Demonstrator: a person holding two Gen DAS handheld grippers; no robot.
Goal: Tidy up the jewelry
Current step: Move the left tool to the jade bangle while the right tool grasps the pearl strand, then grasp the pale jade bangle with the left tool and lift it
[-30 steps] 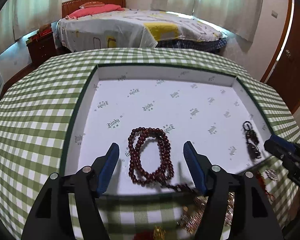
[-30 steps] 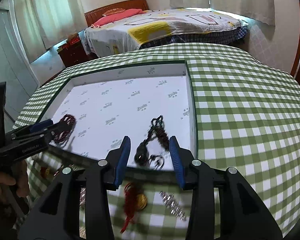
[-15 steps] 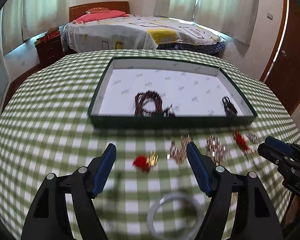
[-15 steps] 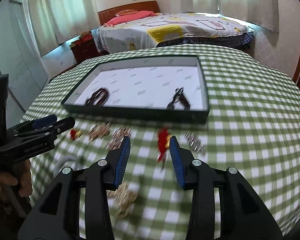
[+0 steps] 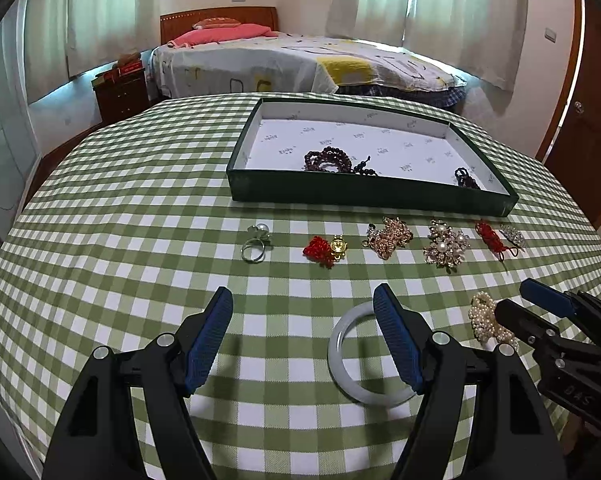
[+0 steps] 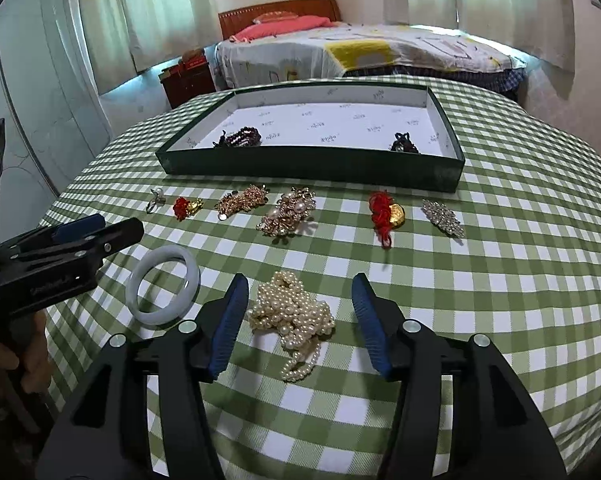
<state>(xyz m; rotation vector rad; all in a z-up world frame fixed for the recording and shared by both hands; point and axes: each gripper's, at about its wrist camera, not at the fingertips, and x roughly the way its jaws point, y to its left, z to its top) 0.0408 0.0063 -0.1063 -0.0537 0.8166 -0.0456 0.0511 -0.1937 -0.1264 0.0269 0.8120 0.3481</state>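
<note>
Pearls are lying heaped between the spread fingers of the right gripper (image 6: 296,324): the pearl strand (image 6: 294,318) is sitting on the green checked tablecloth (image 6: 500,280), bunched into a mound whose long axis is running roughly toward the camera, a loose tail trailing off its near end. Both jaws are standing wide and touching nothing, so the right gripper is probably lining up to close across the mound's narrow width, which would gather more loops than a pinch along its length. Just to the left, the pale jade-like bangle (image 5: 370,354) is lying flat, its opening facing up; the left gripper (image 5: 302,344) is hovering with its jaws equally wide and empty, its right finger overlapping the bangle's far rim in the left wrist view, though I cannot tell whether it is touching. Farther back, a row of small pieces is waiting in front of the tray: a pearl ring (image 5: 255,242), a red knot charm (image 5: 324,249), a gold chain cluster (image 5: 388,235), a pearl brooch (image 5: 444,246), a second red charm (image 6: 384,214) and a crystal brooch (image 6: 442,216). The green tray (image 5: 364,194) is stretching left to right, already holding dark wooden beads (image 5: 328,158) near its left part and a small dark bracelet (image 5: 464,178) toward its right, so sorting is looking only partly done.
</note>
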